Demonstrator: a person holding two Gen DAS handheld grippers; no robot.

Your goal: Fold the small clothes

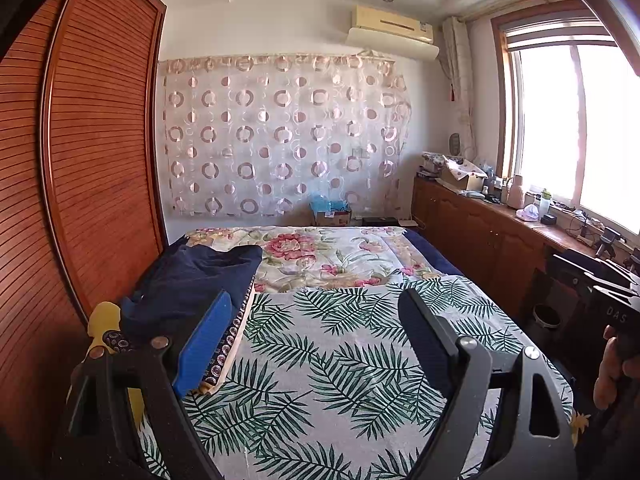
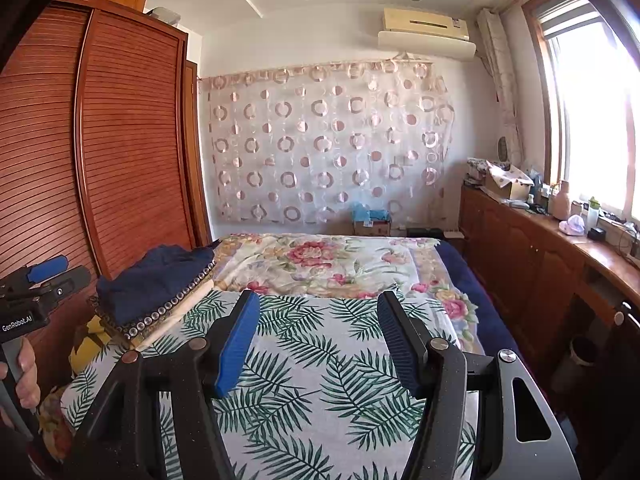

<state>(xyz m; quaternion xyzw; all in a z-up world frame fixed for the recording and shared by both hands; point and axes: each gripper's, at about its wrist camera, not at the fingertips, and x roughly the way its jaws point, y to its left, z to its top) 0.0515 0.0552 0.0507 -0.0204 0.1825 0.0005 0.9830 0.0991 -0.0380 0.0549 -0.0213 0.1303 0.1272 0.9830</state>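
A dark navy garment (image 1: 188, 284) (image 2: 156, 280) lies bunched on a stack of patterned cloths (image 1: 230, 344) (image 2: 168, 308) at the left side of the bed. The bed carries a white sheet with green fern leaves (image 1: 340, 360) (image 2: 320, 380). My left gripper (image 1: 316, 312) hovers open over this sheet, to the right of the stack, with nothing between its blue pads. My right gripper (image 2: 318, 316) also stands open and empty above the leaf sheet. In the right wrist view the left gripper (image 2: 48, 274) shows at the left edge, held by a hand (image 2: 24, 376).
A floral quilt (image 1: 320, 256) (image 2: 320, 260) covers the far half of the bed. A louvred wooden wardrobe (image 1: 92, 160) (image 2: 120, 140) stands close on the left. A wooden counter (image 1: 500, 228) (image 2: 540, 248) with clutter runs under the window at right. A bin (image 1: 546, 316) stands on the floor.
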